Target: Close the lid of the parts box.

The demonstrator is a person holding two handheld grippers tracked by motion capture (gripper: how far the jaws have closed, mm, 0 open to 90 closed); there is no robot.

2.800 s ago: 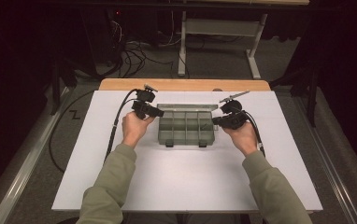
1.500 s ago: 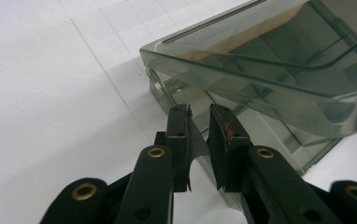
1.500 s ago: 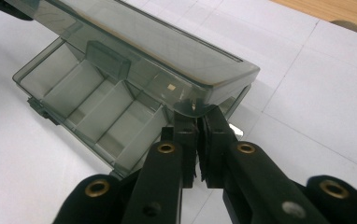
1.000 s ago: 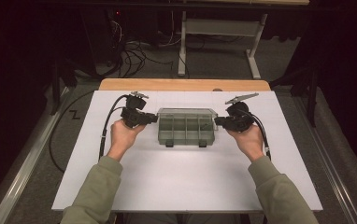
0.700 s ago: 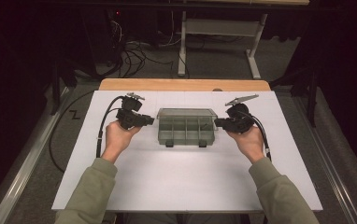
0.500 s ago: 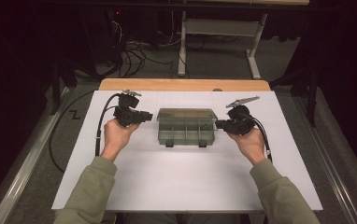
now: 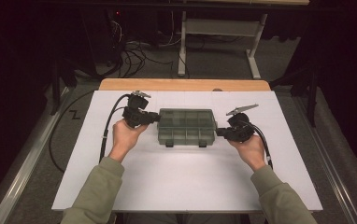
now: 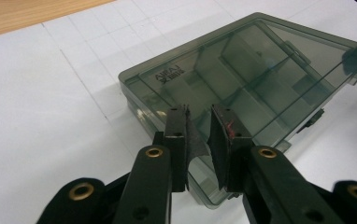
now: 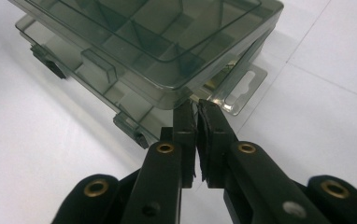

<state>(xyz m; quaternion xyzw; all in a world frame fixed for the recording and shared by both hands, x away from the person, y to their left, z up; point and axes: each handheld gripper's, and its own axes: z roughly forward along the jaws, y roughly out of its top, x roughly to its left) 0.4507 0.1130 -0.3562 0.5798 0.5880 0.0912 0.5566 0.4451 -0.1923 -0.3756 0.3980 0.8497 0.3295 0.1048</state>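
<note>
On white table [image 7: 186, 182], smoky compartment box [image 7: 186, 127] (lid closed), left gripper [image 8: 200, 128] jaws narrowly apart, right gripper [image 9: 196, 114] jaws shut, empty.

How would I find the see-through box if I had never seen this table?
Look at the white table with the wooden strip along its far edge. In the middle, between the two black grippers, sits the box. It is the smoky grey, see-through one, with a flat lid, dividers inside, and two small latches on its front.
</note>
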